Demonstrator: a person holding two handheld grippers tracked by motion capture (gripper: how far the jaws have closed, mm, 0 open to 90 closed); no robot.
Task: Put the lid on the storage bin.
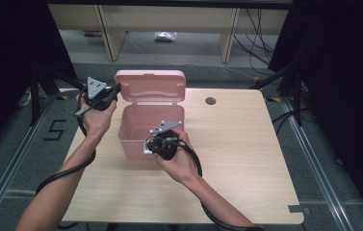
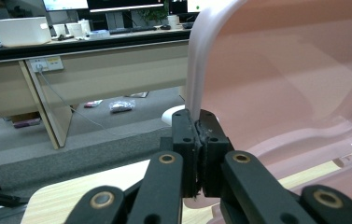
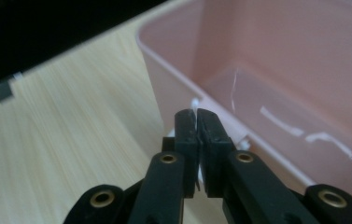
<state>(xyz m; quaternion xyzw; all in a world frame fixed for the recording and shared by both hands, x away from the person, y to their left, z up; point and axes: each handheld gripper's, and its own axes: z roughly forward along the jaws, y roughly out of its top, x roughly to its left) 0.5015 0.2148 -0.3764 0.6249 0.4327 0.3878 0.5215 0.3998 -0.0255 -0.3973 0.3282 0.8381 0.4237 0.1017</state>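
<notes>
A pink plastic box (image 1: 130,139) stands open on the wooden table (image 1: 246,159), its lid (image 1: 150,86) tipped up at the back. My left gripper (image 1: 116,91) is at the lid's left edge. In the left gripper view the jaws (image 2: 198,135) are shut on the lid's pale rim (image 2: 193,70). My right gripper (image 1: 149,144) is at the box's front wall. In the right gripper view its jaws (image 3: 197,130) are shut on a small white latch (image 3: 194,102) just below the box's rim (image 3: 164,60). The box's inside (image 3: 276,93) holds nothing that I can see.
A round cable hole (image 1: 210,101) lies in the table behind the box on the right. Beyond the table are desk legs (image 1: 109,33), floor cables (image 1: 258,38) and a small bag (image 1: 165,36). Black curtains (image 1: 343,72) flank both sides. Bare wood spreads right of the box.
</notes>
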